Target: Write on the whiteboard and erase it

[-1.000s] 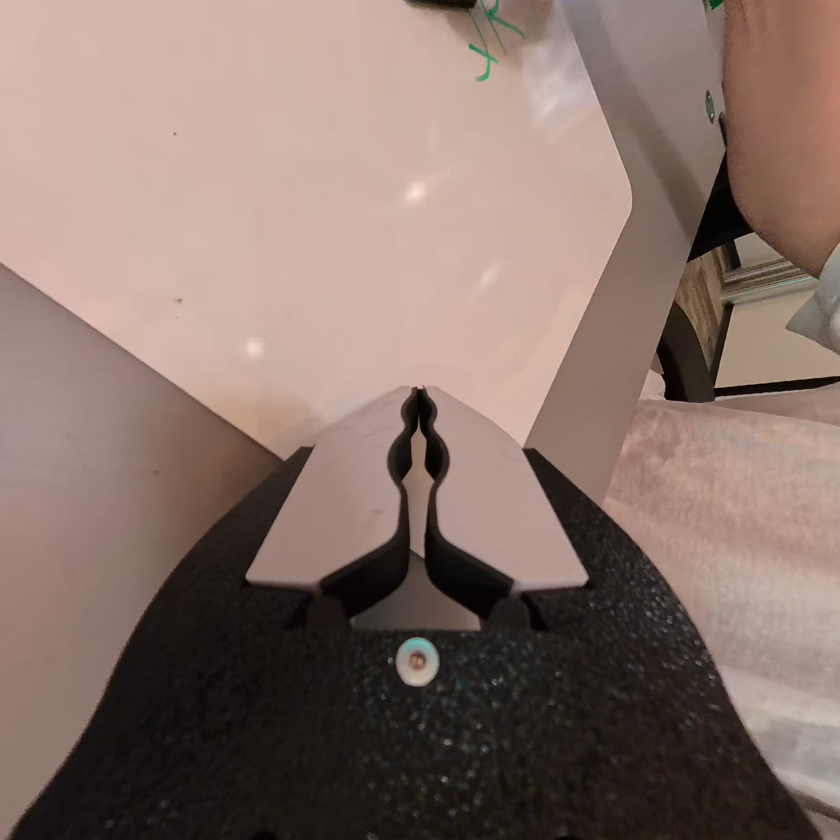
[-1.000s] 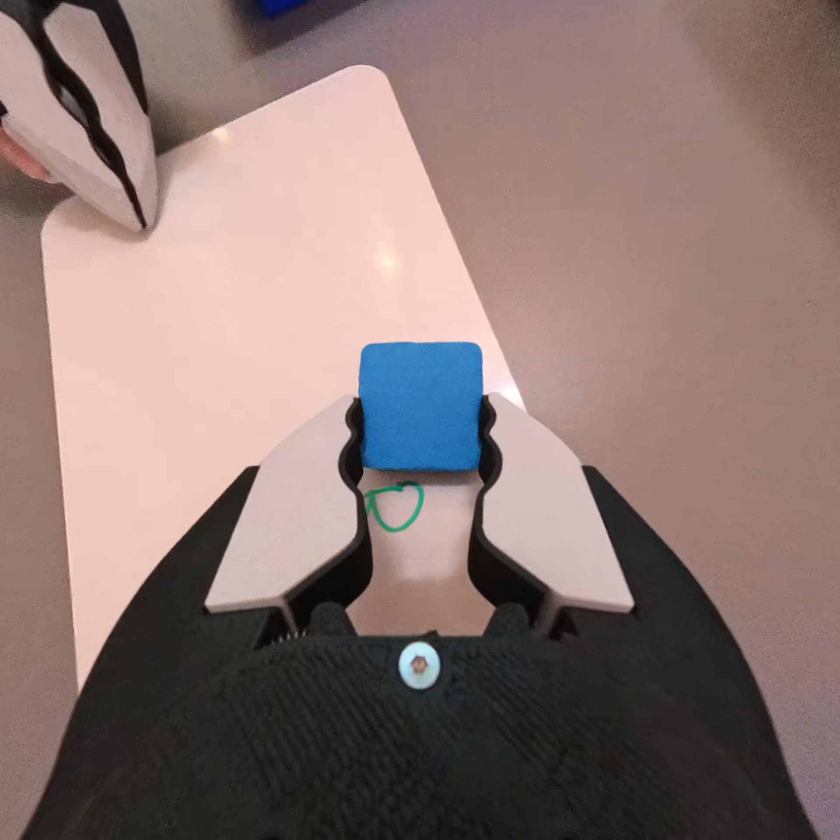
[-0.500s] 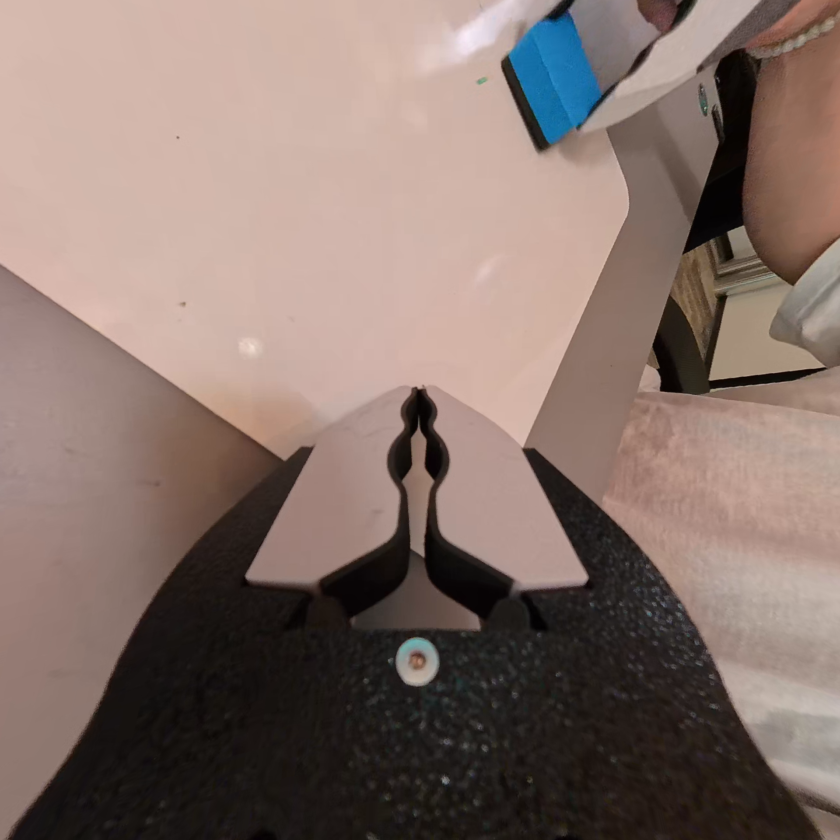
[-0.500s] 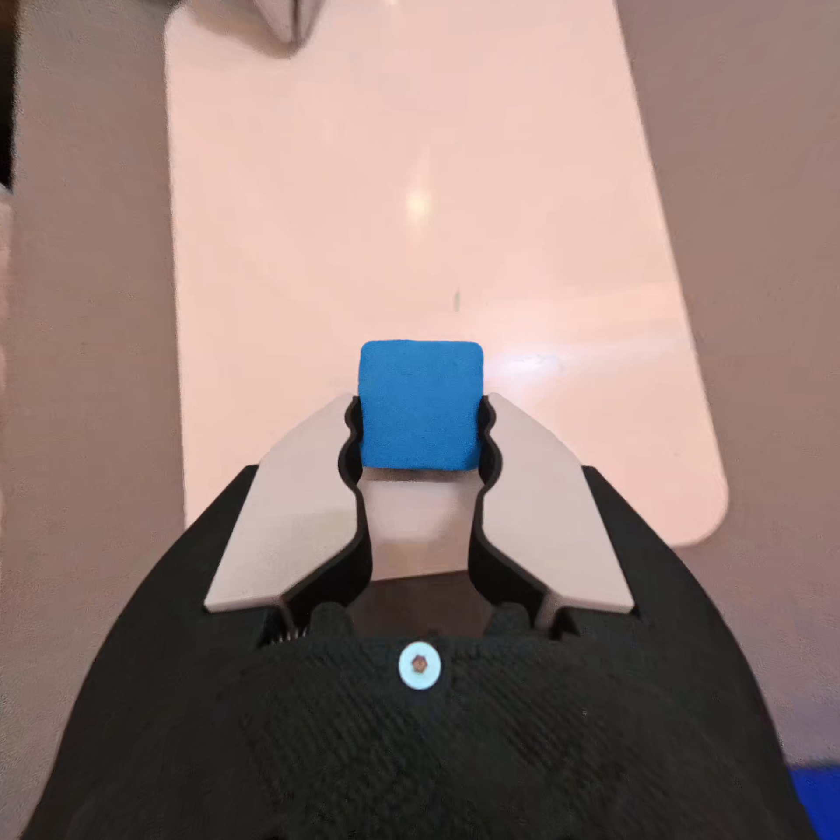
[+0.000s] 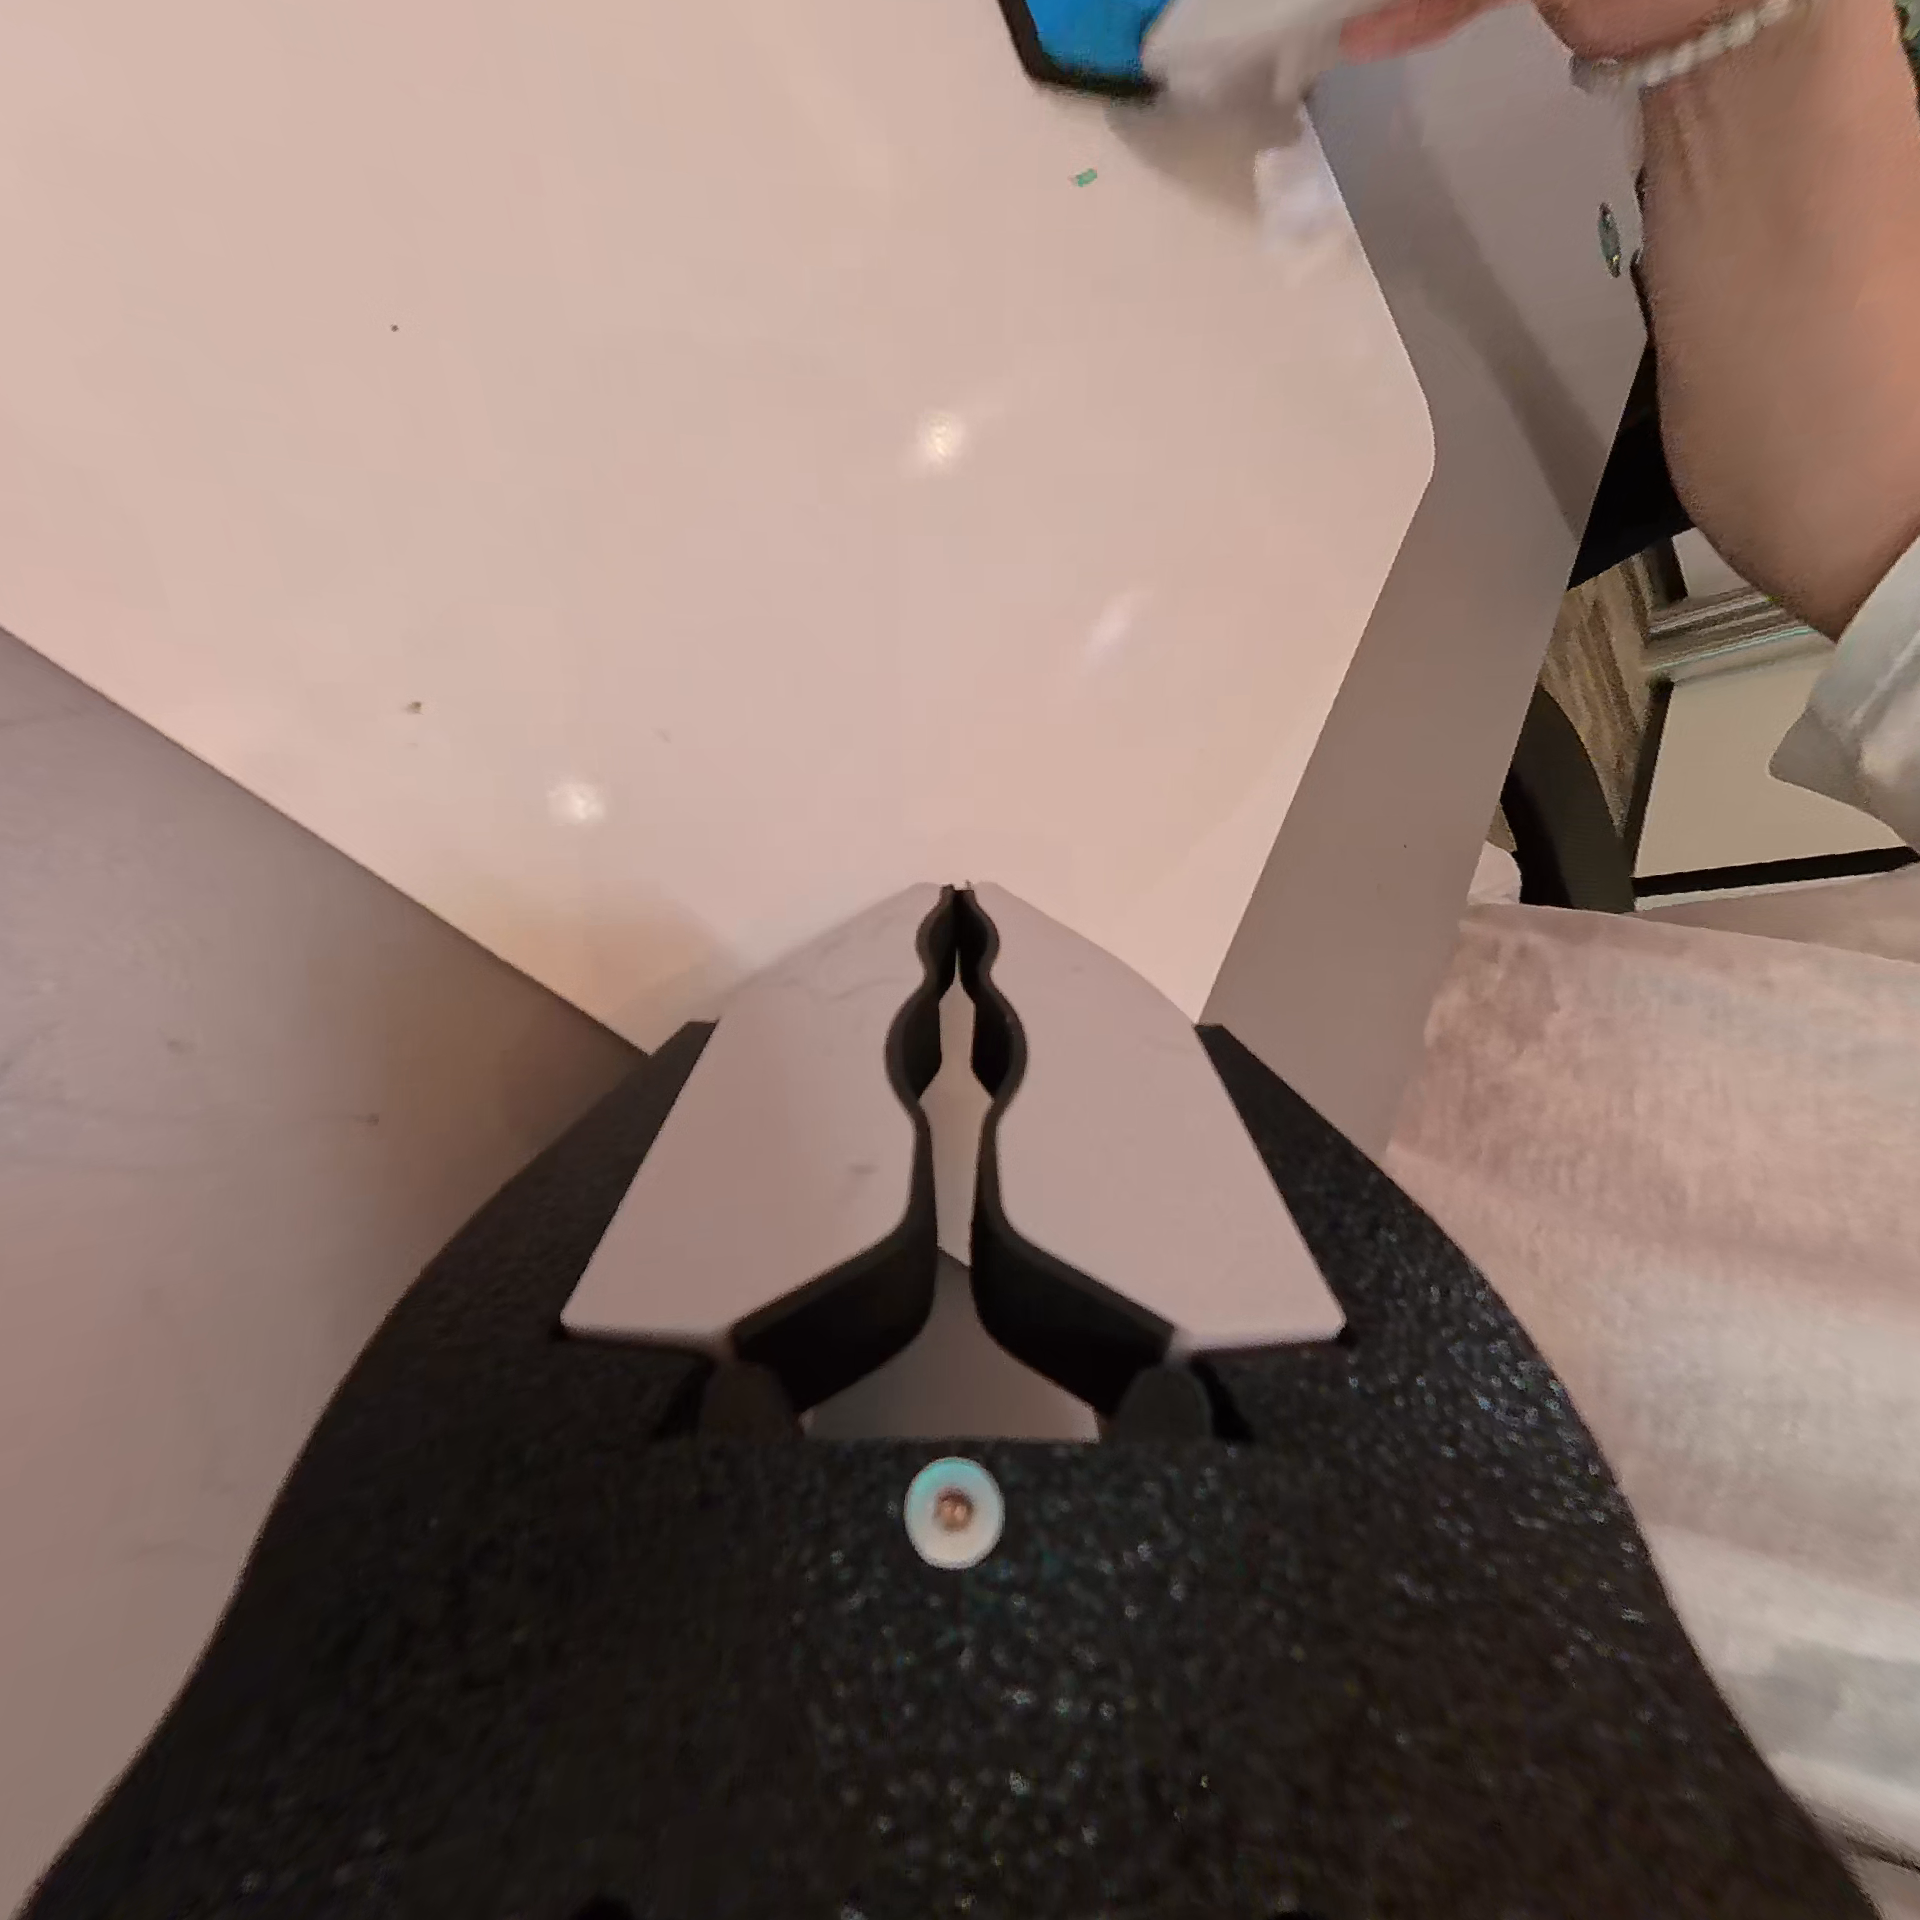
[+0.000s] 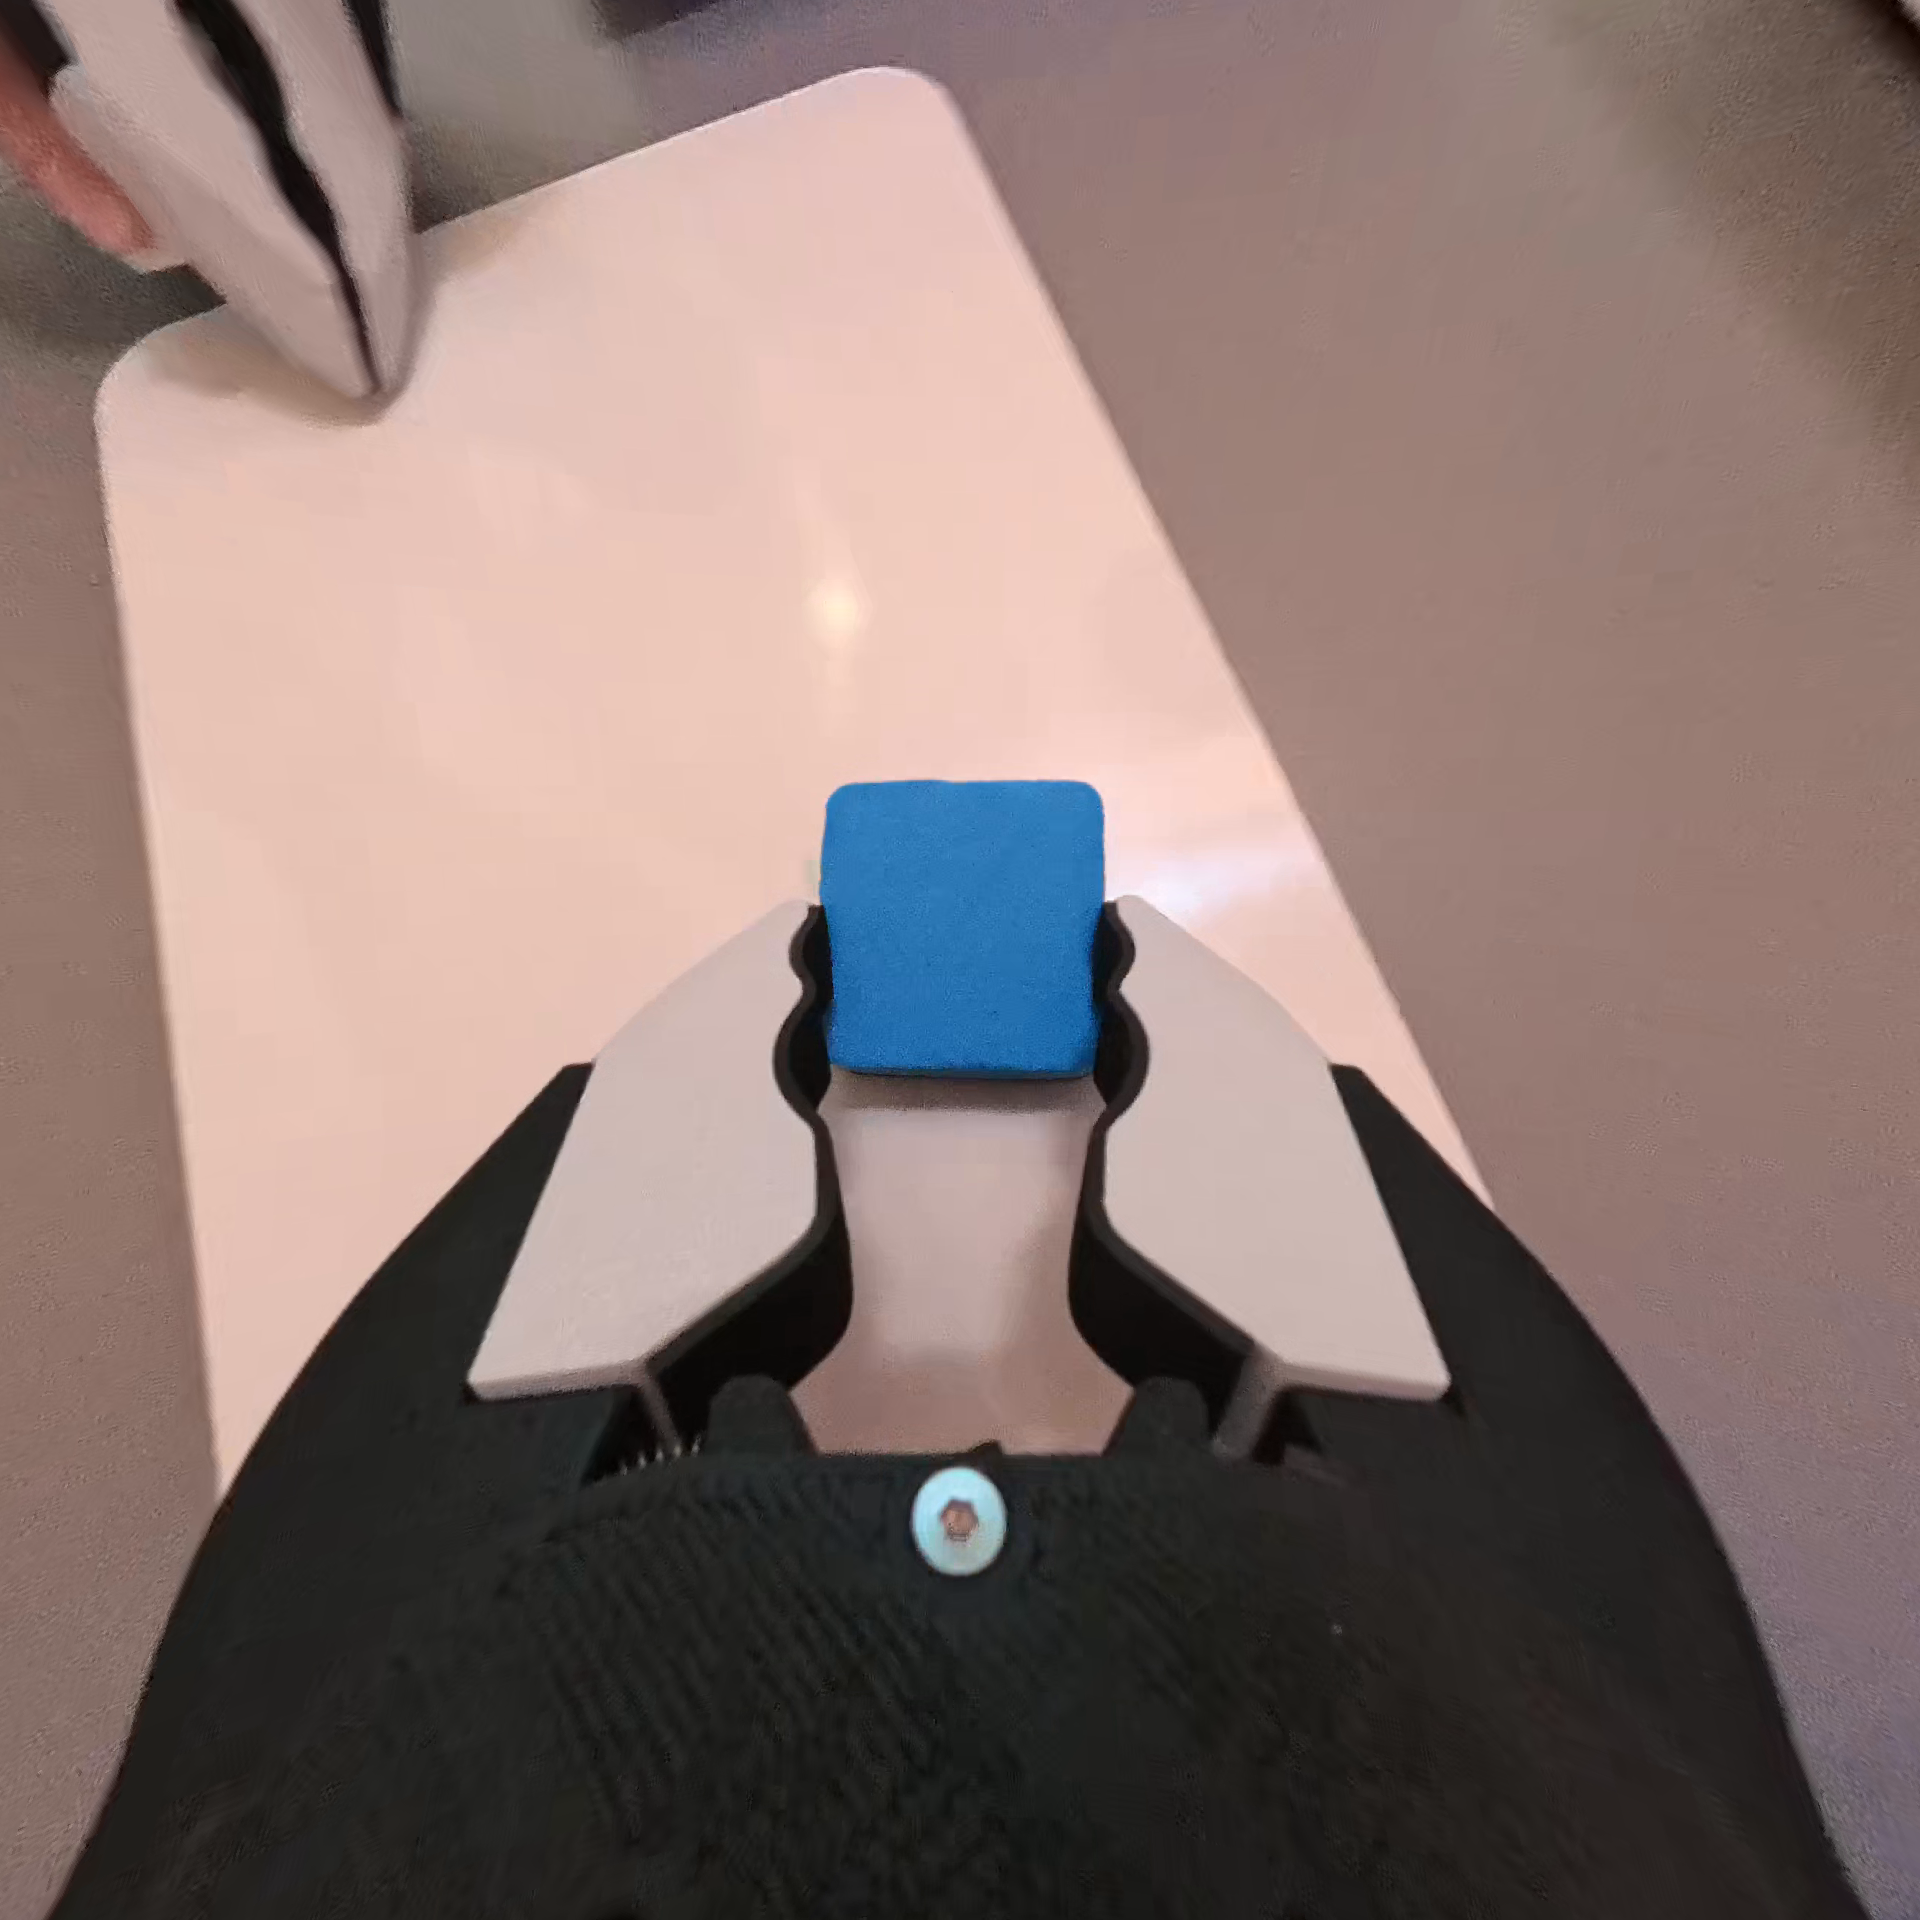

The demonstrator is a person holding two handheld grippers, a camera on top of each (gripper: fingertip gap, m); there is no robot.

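The white whiteboard [image 5: 675, 468] lies flat on a grey table [image 6: 1507, 520] and also fills the right wrist view [image 6: 520, 779]. My left gripper [image 5: 958, 920] is shut and empty, its tips pressed on the board's near corner; it also shows at the board's far left corner in the right wrist view [image 6: 358, 379]. My right gripper [image 6: 961, 914] is shut on a blue eraser [image 6: 961, 930] held on the board. The eraser [image 5: 1086, 36] shows at the top edge of the left wrist view. One small green mark [image 5: 1084, 178] is on the board near it.
A person's forearm [image 5: 1787, 395] with a bead bracelet is at the right of the left wrist view. A pale pink fabric [image 5: 1662, 1247] lies at the lower right, with a dark chair frame [image 5: 1558, 821] beyond the table edge. My hands' fingertips stand some 20 cm from each other. The pale pink fabric [image 5: 1662, 1247] is about 25 cm from my left fingertips.
The green writing seen one second ago has been wiped away, leaving a small green speck. My right gripper with the eraser has swept back and forth across the board. My left gripper stayed put.
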